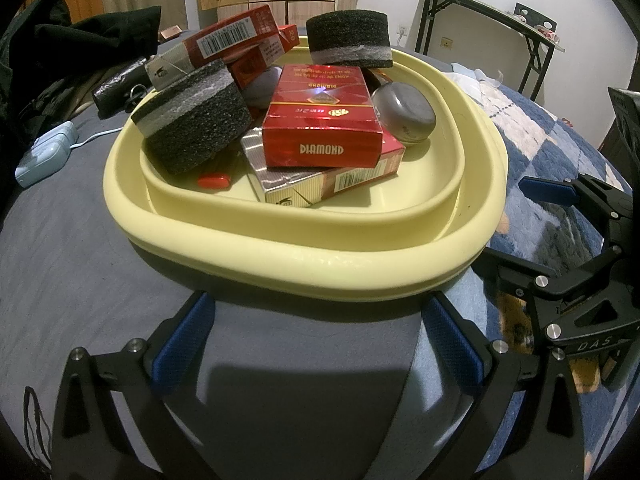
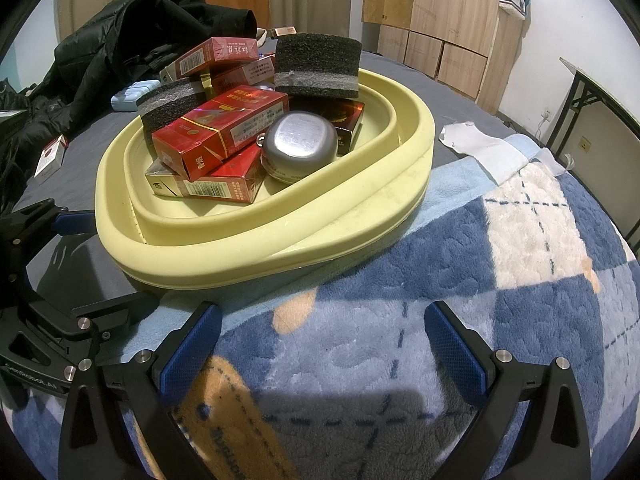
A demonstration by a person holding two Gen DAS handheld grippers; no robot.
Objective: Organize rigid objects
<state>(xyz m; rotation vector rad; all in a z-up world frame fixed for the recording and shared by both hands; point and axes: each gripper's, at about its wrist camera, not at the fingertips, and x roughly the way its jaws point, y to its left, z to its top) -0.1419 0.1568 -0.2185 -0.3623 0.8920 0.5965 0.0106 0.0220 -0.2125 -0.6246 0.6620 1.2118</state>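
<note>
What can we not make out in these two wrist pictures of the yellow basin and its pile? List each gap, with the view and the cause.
- Basin floor: both views, mostly covered by the pile.
- Red object: left wrist view, half hidden under the foam block; its kind is unclear.
- Lower red box: right wrist view, its top covered by the box above.
- Silver case lettering: too small to read.
- Right gripper: left wrist view, cut off by the frame edge.

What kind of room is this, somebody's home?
Most likely a bedroom: the yellow basin sits on what looks like a bed with a fleece blanket, a dark jacket lies behind, and wooden wardrobes line the wall.
</note>
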